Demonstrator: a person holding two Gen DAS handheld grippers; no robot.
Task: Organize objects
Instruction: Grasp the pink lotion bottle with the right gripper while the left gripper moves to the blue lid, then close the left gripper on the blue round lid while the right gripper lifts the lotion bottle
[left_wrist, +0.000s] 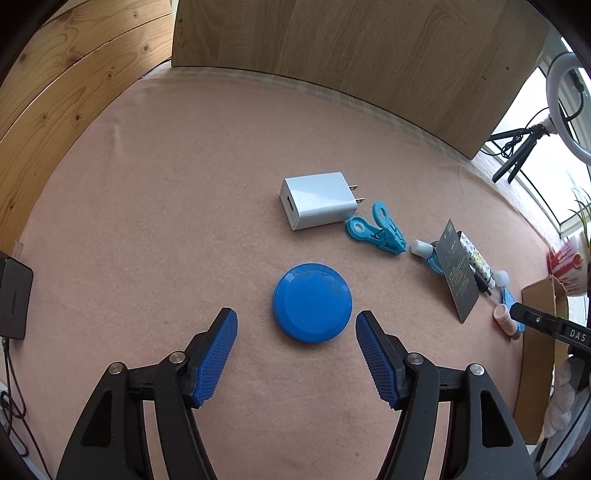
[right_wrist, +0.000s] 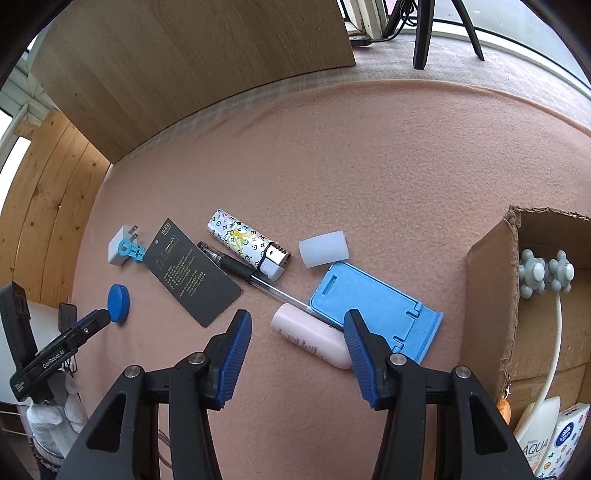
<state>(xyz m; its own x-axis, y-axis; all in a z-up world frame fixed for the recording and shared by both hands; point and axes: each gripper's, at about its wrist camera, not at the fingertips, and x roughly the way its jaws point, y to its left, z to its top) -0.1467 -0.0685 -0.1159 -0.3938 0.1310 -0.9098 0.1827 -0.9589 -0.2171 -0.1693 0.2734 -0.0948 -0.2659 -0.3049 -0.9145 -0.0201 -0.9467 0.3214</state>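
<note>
A round blue lid (left_wrist: 312, 302) lies flat on the pink mat (left_wrist: 166, 221), just ahead of my left gripper (left_wrist: 297, 316), whose jaws stand open on either side of it without touching. In the right wrist view a small pink bottle (right_wrist: 308, 338) lies on its side between the tips of my right gripper (right_wrist: 295, 319). This gripper is open: the right finger overlaps the bottle's end and the left finger is well apart from it. The same blue lid (right_wrist: 119, 302) shows at the far left there.
A white charger (left_wrist: 317, 199) and blue clip (left_wrist: 376, 229) lie beyond the lid. Around the bottle are a blue phone stand (right_wrist: 373, 306), white cap (right_wrist: 323, 253), patterned lighter (right_wrist: 243, 240), pen (right_wrist: 236, 264) and black card (right_wrist: 192, 271). An open cardboard box (right_wrist: 491, 295) stands at the right.
</note>
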